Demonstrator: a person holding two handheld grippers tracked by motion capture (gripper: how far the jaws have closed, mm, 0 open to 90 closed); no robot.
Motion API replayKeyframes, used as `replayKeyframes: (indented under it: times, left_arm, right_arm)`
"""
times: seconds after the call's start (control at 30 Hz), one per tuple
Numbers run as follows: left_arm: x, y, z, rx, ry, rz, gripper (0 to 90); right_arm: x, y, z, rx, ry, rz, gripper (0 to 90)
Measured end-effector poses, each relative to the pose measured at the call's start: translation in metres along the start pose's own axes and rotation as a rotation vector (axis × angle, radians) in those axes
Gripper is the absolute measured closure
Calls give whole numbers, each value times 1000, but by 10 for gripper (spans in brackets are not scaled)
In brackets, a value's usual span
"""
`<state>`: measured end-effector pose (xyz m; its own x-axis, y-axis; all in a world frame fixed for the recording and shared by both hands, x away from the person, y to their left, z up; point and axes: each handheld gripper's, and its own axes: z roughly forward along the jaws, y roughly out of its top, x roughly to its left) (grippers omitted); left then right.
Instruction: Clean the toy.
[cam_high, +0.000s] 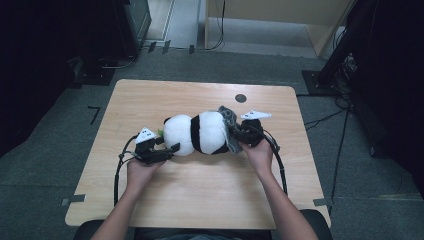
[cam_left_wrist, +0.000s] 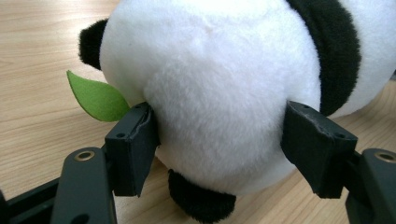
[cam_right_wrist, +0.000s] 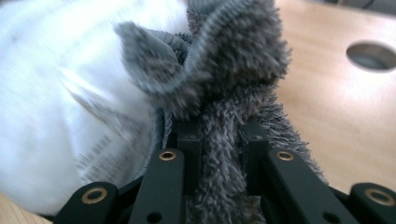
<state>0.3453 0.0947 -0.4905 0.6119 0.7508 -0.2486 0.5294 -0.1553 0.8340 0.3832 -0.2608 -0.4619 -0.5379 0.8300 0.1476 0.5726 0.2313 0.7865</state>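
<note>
- Where the wooden table (cam_high: 150, 200) meets the person's side, two forearms come in from the bottom of the high view, each hand carrying a gripper toward a plush panda (cam_high: 197, 134) lying on its side across the middle of the tabletop.
- Farthest left, the left gripper (cam_high: 170, 149) sits low on the table with its cable looping back past the wrist; the left hand (cam_high: 140, 170) grips it from behind.
- Its jaws straddle the panda's white head: in the left gripper view both black pads (cam_left_wrist: 133, 149) press into the fur on either side, so the head is clasped between them, at a wide spread.
- A green felt leaf (cam_left_wrist: 98, 99) pokes out just beside the left pad, and a black ear (cam_left_wrist: 91, 42) stands above it; a second black patch of plush lies under the head against the wood.
- Moving right, the panda's black band and white body fill the gap between the two grippers, resting on the table.
- A grey fuzzy cloth (cam_high: 229, 125) is bunched against the body's right end, hiding that end of the toy.
- Next comes the right gripper (cam_high: 239, 134), held by the right hand (cam_high: 260, 152); in the right gripper view its jaws are clamped tight on a fold of the grey cloth, which wells up above the pads.
- Beyond it, a round cable hole (cam_high: 240, 98) sits in the tabletop toward the far edge, well apart from the toy.
- Dark equipment stands and loose cables lie on the floor (cam_high: 350, 165) at the right.
</note>
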Motion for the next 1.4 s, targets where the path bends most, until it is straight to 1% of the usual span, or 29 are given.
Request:
replayKeyframes:
  times: [0.1,0.23,0.33,0.53,0.57,0.63,0.7,0.83,0.93,1.03,1.1,1.2,1.27,1.33,1.4]
  left_arm:
    - [0,0,0,2,-2,-1,285]
    - [1,0,0,1,-3,-1,285]
    - [1,0,0,3,-2,-1,285]
    - [1,1,0,6,-1,7,283]
    - [1,1,0,6,0,8,283]
    - [1,1,0,7,3,8,283]
    - [0,1,-1,10,4,6,283]
    - [-1,-1,-2,13,9,6,284]
    - [-3,-1,-3,22,16,15,284]
    - [-5,-3,-4,24,23,20,284]
    - [-6,-3,-4,24,26,23,284]
    - [-5,-4,-4,20,27,26,282]
    - [-5,-5,-4,18,24,23,280]
    - [-5,-5,-3,14,23,24,276]
    - [-5,-5,-2,10,17,17,270]
  right_arm:
    - [-1,-6,7,41,5,10,763]
    - [-5,-9,11,58,5,20,760]
    - [-10,-6,6,49,-2,33,758]
    - [-21,2,-12,-1,-21,64,755]
    - [-23,4,-16,-16,-27,67,755]
    - [-23,10,-22,-22,-37,60,755]
    - [-22,17,-28,-36,-52,46,756]
    - [-17,30,-38,-59,-58,22,756]
    - [-9,38,-40,-71,-37,5,755]
    - [1,44,-37,-70,-8,-19,755]
    - [8,46,-32,-58,16,-37,755]
    - [16,45,-23,-30,16,-60,755]
    - [17,43,-19,-36,12,-60,757]
    - [16,41,-18,-37,15,-49,758]
    - [15,39,-17,-37,10,-54,758]
